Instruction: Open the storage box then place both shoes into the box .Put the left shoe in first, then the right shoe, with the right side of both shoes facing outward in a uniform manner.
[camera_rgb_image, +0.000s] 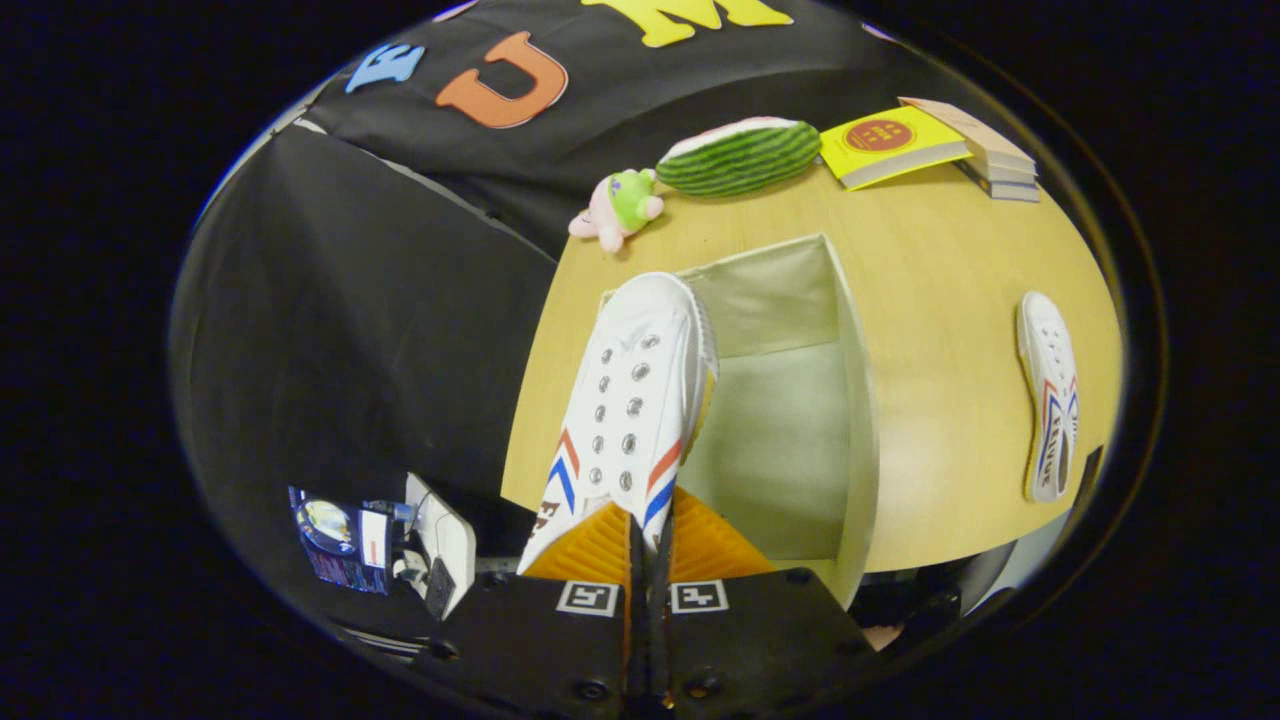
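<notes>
My gripper (650, 535) is shut on a white sneaker (632, 400) with red and blue chevron stripes, both fingers pinching its rear upper edge. The shoe points away from me, toe forward, hanging over the left wall of the open beige storage box (858, 400). The box's inside shows pale fabric walls and a bare floor. The second white sneaker (1050, 395) lies on its side on the wooden table (950, 260), to the right of the box and apart from it.
At the table's far edge lie a pink and green plush toy (618, 206), a watermelon-shaped cushion (740, 155) and a yellow book (890, 143) beside a stack of books (995, 160). Left of the table hangs black cloth; some equipment (385, 545) sits low on the left.
</notes>
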